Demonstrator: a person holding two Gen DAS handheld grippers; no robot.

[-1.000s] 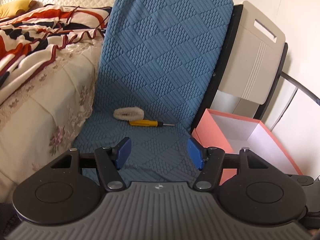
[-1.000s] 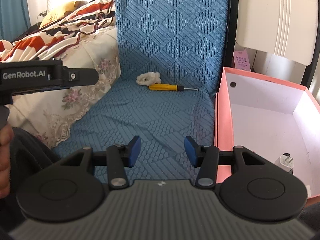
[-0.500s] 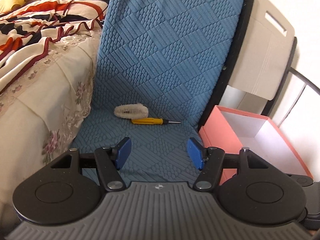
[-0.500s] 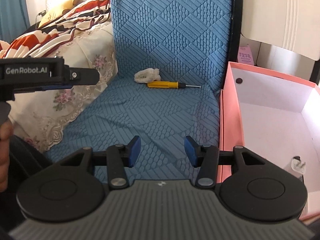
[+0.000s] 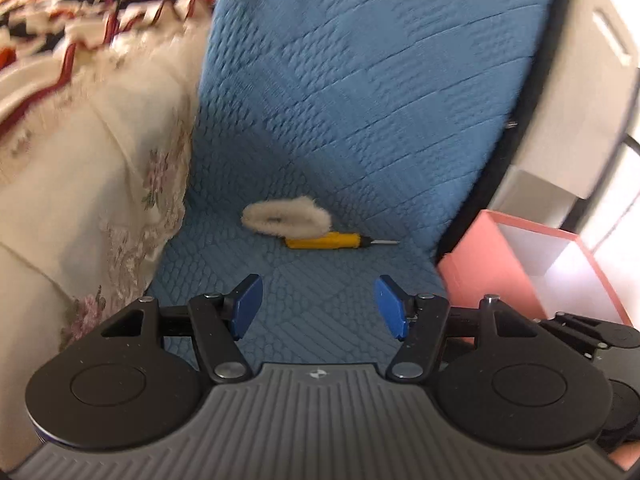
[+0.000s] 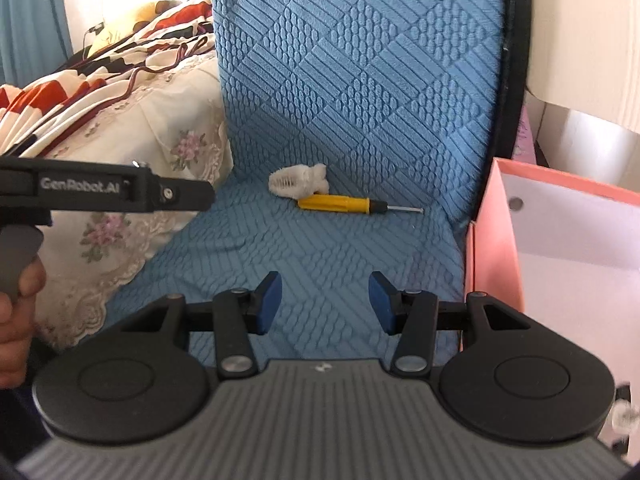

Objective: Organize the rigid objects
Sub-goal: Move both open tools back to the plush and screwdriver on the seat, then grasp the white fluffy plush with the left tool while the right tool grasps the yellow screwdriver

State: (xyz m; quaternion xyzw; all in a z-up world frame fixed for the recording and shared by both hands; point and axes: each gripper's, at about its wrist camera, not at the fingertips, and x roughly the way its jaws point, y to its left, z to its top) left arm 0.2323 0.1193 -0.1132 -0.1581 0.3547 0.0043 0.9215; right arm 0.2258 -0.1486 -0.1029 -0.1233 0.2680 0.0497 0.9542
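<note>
While both are being held wide open and empty, the left claw (image 5: 318, 306) and right claw (image 6: 325, 303) are being aimed at the blue cushion (image 6: 320, 248). A yellow screwdriver (image 6: 340, 203) is being touched there by a white fluffy clip (image 6: 298, 181), beside a pink box (image 6: 492, 240).

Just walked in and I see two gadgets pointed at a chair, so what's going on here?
A person holds a two-finger gripper in each hand, tidying things into the pink box. Both the left gripper and the right gripper are open and empty, aimed at the blue chair seat. A yellow screwdriver and a white fluffy hair clip lie there untouched, side by side at the back of the seat.
</note>
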